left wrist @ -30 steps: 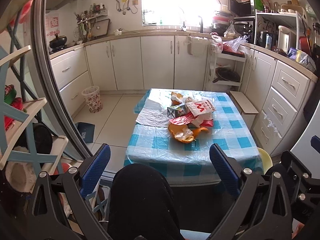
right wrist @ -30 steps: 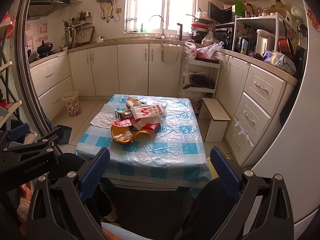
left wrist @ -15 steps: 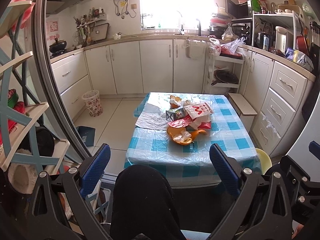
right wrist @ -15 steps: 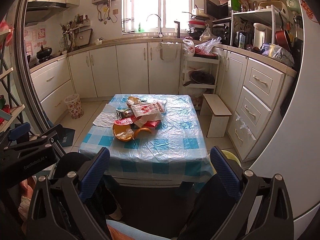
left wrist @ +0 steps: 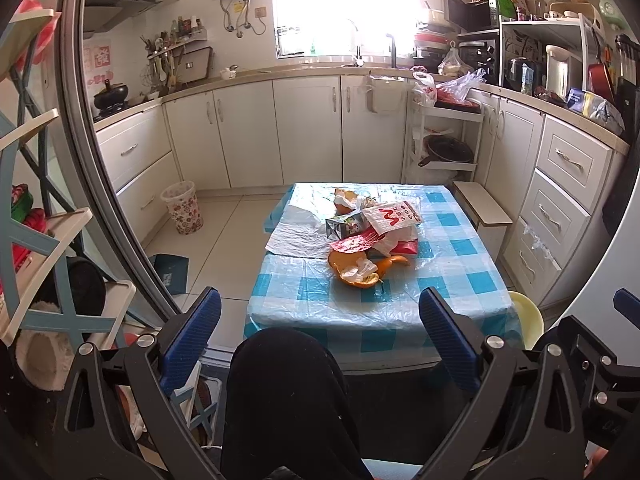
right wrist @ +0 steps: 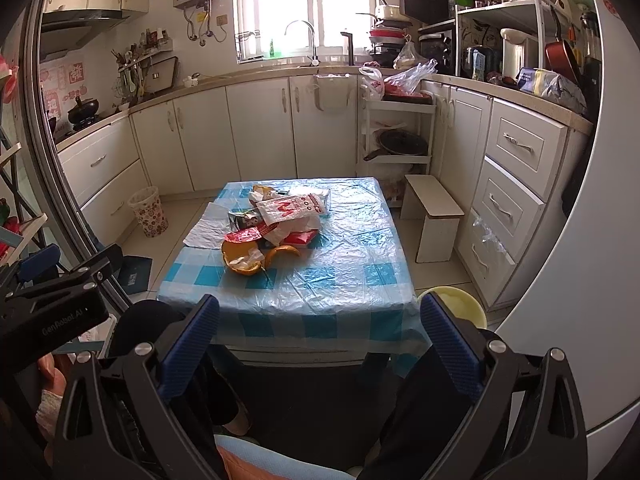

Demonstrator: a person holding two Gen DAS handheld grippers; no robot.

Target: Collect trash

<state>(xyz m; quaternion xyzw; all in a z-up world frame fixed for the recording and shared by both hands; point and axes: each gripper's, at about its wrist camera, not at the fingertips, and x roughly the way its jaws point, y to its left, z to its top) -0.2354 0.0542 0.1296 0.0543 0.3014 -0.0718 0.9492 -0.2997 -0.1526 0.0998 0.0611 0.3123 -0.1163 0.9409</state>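
Observation:
A heap of trash point(left wrist: 370, 236) lies on a low table with a blue checked plastic cover point(left wrist: 440, 280): orange peel point(left wrist: 354, 270), a red wrapper, a white printed bag point(left wrist: 394, 216), a small carton and a flat white plastic bag point(left wrist: 298, 234). The right wrist view shows the same heap point(right wrist: 272, 228) on the table point(right wrist: 352, 272). My left gripper point(left wrist: 318, 330) is open and empty, well short of the table, above a person's black-clad knee. My right gripper point(right wrist: 320, 334) is also open and empty, short of the table's near edge.
A flowered waste basket point(left wrist: 182, 208) stands on the floor by the left cabinets. A yellow basin point(right wrist: 456, 304) sits at the table's right corner, a white step stool point(right wrist: 434, 216) further right. A shelf rack point(left wrist: 36, 232) stands at the left. White cabinets line the walls.
Both grippers have tipped and drifted slightly, so the table sits a little further right in the left view and left in the right view. The jaws stay open; nothing was touched.

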